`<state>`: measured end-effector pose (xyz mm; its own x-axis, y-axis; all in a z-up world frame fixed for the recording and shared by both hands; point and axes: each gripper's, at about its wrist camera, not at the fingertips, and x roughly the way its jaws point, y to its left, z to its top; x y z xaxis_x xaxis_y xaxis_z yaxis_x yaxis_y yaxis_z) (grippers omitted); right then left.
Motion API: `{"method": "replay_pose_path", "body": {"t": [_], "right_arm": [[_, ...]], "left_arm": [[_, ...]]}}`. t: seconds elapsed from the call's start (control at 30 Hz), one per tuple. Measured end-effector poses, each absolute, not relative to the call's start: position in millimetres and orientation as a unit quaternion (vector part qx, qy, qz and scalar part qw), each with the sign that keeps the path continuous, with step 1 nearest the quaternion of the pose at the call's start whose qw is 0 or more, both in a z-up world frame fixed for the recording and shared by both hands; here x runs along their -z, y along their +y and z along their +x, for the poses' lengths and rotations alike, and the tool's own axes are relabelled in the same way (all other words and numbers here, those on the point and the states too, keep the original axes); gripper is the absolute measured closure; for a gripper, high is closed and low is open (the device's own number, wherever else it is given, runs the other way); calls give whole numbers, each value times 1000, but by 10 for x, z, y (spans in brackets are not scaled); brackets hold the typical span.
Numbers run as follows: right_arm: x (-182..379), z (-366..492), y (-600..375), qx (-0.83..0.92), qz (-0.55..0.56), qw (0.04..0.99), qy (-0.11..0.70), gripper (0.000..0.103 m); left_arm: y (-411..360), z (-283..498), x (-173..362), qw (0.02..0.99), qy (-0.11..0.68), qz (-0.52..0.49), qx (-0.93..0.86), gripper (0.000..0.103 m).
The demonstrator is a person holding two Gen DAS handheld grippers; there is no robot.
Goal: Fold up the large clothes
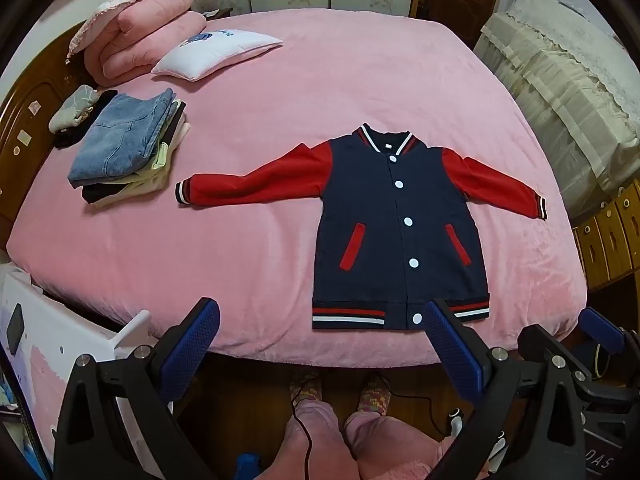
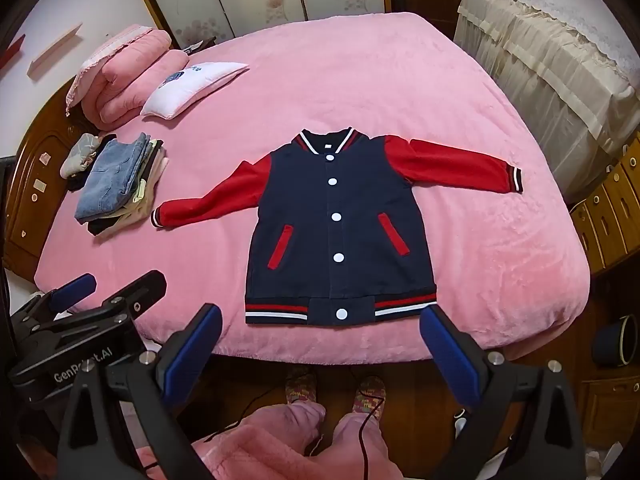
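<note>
A navy varsity jacket (image 1: 400, 224) with red sleeves and white buttons lies flat, front up, on the pink bed (image 1: 280, 100), sleeves spread to both sides, striped hem toward me. It also shows in the right wrist view (image 2: 340, 232). My left gripper (image 1: 320, 340) is open and empty, held off the bed's near edge just below the hem. My right gripper (image 2: 320, 344) is open and empty too, just below the hem. The right gripper shows at the right edge of the left wrist view (image 1: 592, 344); the left gripper shows at the left of the right wrist view (image 2: 108, 292).
A stack of folded clothes topped with jeans (image 1: 128, 144) lies left of the jacket's left cuff. A white pillow (image 1: 216, 52) and folded pink quilt (image 1: 140, 28) sit at the headboard. A covered cabinet (image 1: 560, 80) stands right. My feet (image 1: 340, 396) are on the floor below.
</note>
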<state>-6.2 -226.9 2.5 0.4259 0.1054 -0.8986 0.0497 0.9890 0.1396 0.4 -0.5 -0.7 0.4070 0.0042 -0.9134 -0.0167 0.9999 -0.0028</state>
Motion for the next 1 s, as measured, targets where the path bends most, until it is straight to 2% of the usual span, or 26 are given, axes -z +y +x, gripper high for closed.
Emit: {"method": "replay_pose_path", "body": {"t": [1.0], "right_arm": [[-7,-126,-2300,-12,68,840,538,3]], "left_arm": [[-2,-47,3,838,545,-9,-6,2]]}}
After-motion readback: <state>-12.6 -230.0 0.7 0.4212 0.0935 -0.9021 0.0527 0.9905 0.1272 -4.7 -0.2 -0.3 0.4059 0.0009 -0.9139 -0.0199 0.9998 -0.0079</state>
